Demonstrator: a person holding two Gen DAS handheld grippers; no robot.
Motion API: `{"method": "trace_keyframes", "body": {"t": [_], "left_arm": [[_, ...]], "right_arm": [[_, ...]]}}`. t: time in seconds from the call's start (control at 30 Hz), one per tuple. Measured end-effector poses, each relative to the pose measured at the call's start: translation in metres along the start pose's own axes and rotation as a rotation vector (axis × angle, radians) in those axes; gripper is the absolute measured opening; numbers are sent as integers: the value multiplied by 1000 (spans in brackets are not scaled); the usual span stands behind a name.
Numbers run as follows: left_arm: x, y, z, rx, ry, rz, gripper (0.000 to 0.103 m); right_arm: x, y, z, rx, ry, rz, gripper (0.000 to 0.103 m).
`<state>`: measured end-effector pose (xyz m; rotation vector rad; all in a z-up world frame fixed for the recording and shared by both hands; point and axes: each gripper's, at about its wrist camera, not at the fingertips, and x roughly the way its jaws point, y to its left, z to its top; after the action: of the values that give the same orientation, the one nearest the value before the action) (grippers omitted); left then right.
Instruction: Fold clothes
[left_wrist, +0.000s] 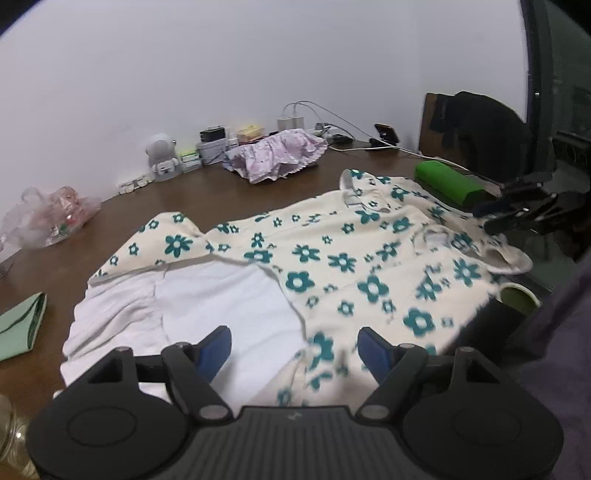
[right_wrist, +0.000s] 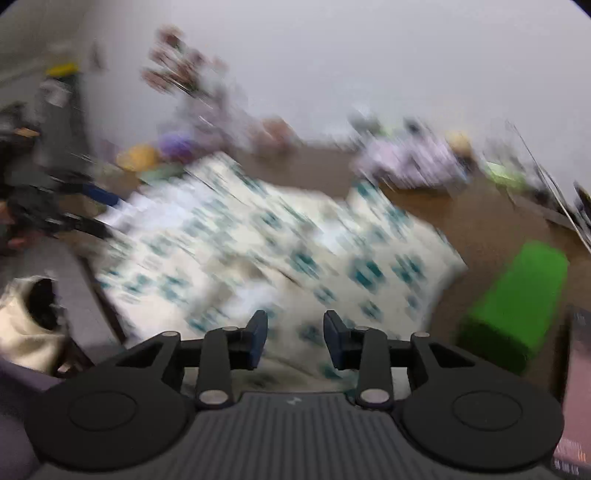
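A cream shirt with teal flowers (left_wrist: 343, 258) lies spread on the brown table (left_wrist: 110, 221), its near left part turned over to show the white inside (left_wrist: 192, 306). My left gripper (left_wrist: 295, 349) hovers over the shirt's near edge, open wide, with nothing between its blue pads. In the blurred right wrist view the same shirt (right_wrist: 280, 251) lies ahead of my right gripper (right_wrist: 295, 339), which is open with nothing pinched. The right gripper (left_wrist: 517, 212) also shows at the shirt's far right corner in the left wrist view. The left gripper (right_wrist: 74, 218) appears at the left.
A crumpled lilac garment (left_wrist: 277, 157) lies at the back by chargers, boxes and a small white robot figure (left_wrist: 160, 157). A green box (left_wrist: 448, 181) sits at the right, a plastic bag (left_wrist: 44, 218) at the left, a mint folded cloth (left_wrist: 22, 325) nearby, a mug (left_wrist: 517, 297) by the shirt.
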<state>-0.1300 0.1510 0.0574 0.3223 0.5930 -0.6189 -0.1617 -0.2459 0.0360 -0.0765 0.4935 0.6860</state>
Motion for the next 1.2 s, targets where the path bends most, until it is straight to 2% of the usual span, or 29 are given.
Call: {"method": "trace_keyframes", "body": {"t": [0.03,0.1,0.17,0.27,0.33,0.4,0.47,0.57,0.67,0.7,0.73,0.8,0.87,1.0,1.17,1.2], "left_arm": [[-4,3,-7,-10,-16,-19,82],[-1,5,-16,-50,-29,-69,82],[10,4,-27,-79,-12,-81,80],[17,4,-39,-116,14,-92,66],[17,6,-44,-153,-4,-111,64],[16,10,-46,-197,-31,-125,61],[16,9,-47,-223,-46,-142,61],[16,-1,-47,-186,-49,-149,63],[9,-5,-51,-152,-41,-158,64],[4,-2,-53,-147,-42,-165,65],[-4,-1,-59,-142,-45,-167,70],[-14,6,-65,-137,-39,-148,75],[-21,11,-67,-136,-31,-121,75],[-35,16,-72,-148,-44,-70,75],[-22,19,-76,-148,-29,-79,71],[-19,21,-76,-140,-45,-74,66]], "right_arm": [[-2,6,2,-20,-23,36,54],[4,15,2,-45,-13,58,56],[20,18,-2,-48,39,44,54],[36,18,-4,-25,97,31,40],[42,17,-4,-25,111,9,26],[44,14,-3,-38,122,-30,20],[46,11,-2,-50,131,-68,18],[48,5,-1,-56,140,-107,18],[46,5,2,-78,154,-130,22],[39,7,2,-95,137,-116,27],[31,10,2,-116,111,-92,38],[14,16,1,-142,60,-18,55],[6,20,-1,-137,45,30,56],[7,24,-8,-135,59,48,56],[16,25,-16,-144,104,69,55],[17,25,-18,-147,115,65,53]]}}
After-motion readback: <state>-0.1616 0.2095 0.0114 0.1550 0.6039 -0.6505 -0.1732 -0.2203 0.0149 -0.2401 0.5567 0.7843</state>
